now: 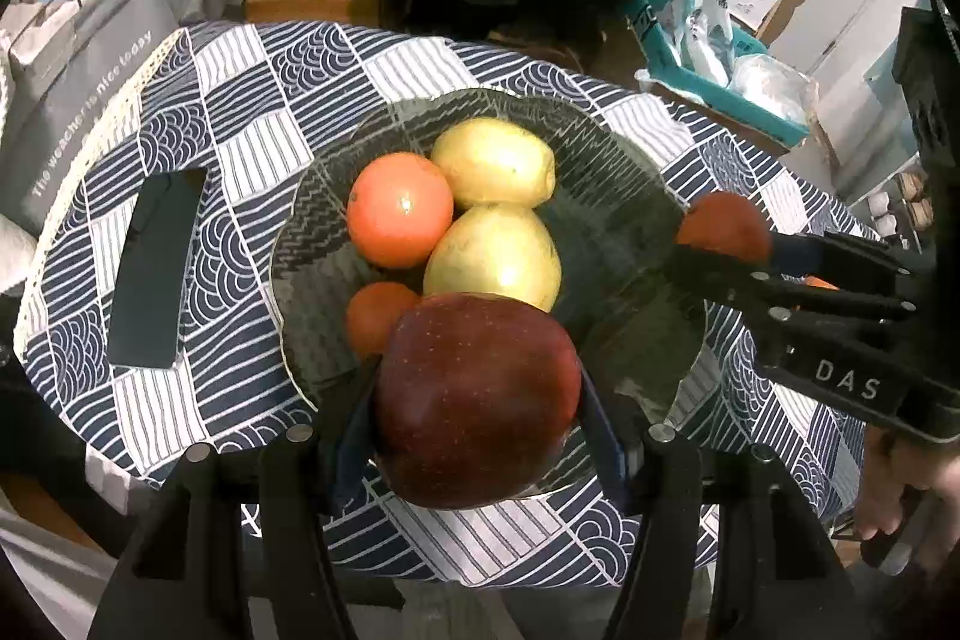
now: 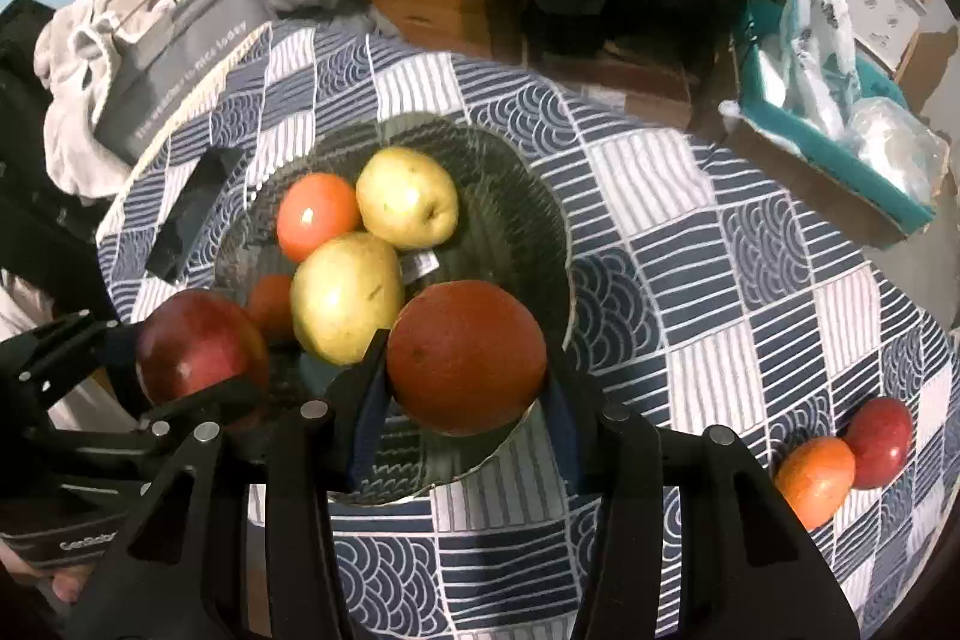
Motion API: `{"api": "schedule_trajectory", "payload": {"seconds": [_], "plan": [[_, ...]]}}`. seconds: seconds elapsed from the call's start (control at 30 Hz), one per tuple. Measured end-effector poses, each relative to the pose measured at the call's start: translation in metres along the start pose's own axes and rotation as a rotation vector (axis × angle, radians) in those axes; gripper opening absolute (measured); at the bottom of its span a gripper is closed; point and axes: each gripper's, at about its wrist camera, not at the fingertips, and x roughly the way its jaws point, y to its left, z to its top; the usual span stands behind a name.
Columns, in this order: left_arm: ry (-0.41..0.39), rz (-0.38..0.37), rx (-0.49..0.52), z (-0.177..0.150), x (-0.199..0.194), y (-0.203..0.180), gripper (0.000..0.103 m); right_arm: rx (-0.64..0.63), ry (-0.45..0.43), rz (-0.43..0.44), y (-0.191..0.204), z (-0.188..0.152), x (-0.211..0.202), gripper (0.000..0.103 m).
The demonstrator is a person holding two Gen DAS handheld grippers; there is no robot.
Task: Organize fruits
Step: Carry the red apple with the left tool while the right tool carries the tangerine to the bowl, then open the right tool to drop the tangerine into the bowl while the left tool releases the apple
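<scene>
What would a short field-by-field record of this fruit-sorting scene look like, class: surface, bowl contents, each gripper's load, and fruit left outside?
Surface: round table with blue and white patterned cloth
Bowl: dark glass bowl near the middle
In bowl: two yellow fruits, one large orange fruit, one small orange fruit
Left gripper: clamps a red apple above the bowl's near edge
Right gripper: clamps an orange above the bowl
Left outside: two reddish fruits touching, on the cloth
Other: dark phone left of the bowl
</scene>
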Motion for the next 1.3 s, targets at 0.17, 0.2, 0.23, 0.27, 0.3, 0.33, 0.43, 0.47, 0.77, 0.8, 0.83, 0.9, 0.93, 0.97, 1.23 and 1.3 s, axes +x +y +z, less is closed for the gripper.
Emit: {"api": "schedule_trajectory", "payload": {"seconds": [0.17,0.2,0.23,0.27,0.3,0.33,0.43,0.47,0.77,0.8,0.83,0.9,0.93,0.97,1.23,1.3], "plan": [[0.027,0.011,0.002,-0.003,0.010,0.000,0.063,-0.014,0.027,0.003,0.005,-0.003,0.011,0.046],[0.033,0.014,0.004,-0.004,0.013,0.000,0.063,-0.016,0.032,0.004,0.005,-0.003,0.013,0.046],[0.041,0.020,0.004,-0.004,0.016,0.000,0.063,-0.017,0.036,0.004,0.006,-0.004,0.015,0.046],[0.047,0.023,0.004,-0.005,0.018,0.001,0.063,-0.017,0.041,0.003,0.007,-0.004,0.016,0.046],[0.052,0.025,0.002,-0.005,0.019,0.002,0.063,-0.018,0.045,0.004,0.007,-0.005,0.018,0.046],[0.052,0.025,0.001,-0.005,0.020,0.002,0.063,-0.020,0.049,0.005,0.007,-0.006,0.019,0.046],[0.059,0.023,-0.003,-0.005,0.020,0.003,0.063,-0.019,0.060,0.012,0.008,-0.006,0.022,0.046],[0.063,0.021,-0.003,-0.005,0.021,0.002,0.063,-0.018,0.060,0.013,0.008,-0.006,0.022,0.046],[0.061,0.033,-0.002,-0.004,0.018,0.002,0.074,0.012,0.061,0.027,0.003,-0.006,0.023,0.047],[0.057,0.029,-0.001,-0.003,0.017,0.002,0.076,0.015,0.063,0.026,0.003,-0.006,0.023,0.047],[0.056,0.031,0.000,-0.003,0.017,0.002,0.077,0.017,0.065,0.024,0.003,-0.006,0.023,0.047],[0.060,0.035,0.006,-0.003,0.018,0.001,0.077,0.017,0.067,0.023,0.003,-0.006,0.023,0.050],[0.063,0.038,0.007,-0.003,0.018,0.001,0.077,0.018,0.063,0.024,0.003,-0.006,0.022,0.052],[0.062,0.037,0.007,-0.004,0.017,0.000,0.077,0.019,0.053,0.028,0.004,-0.006,0.020,0.056],[0.022,0.041,0.032,-0.001,0.002,-0.007,0.080,0.025,-0.011,0.021,0.004,0.001,-0.002,0.064],[0.013,0.037,0.033,0.001,-0.002,-0.010,0.080,0.035,-0.025,0.016,0.000,0.001,-0.008,0.064]]}}
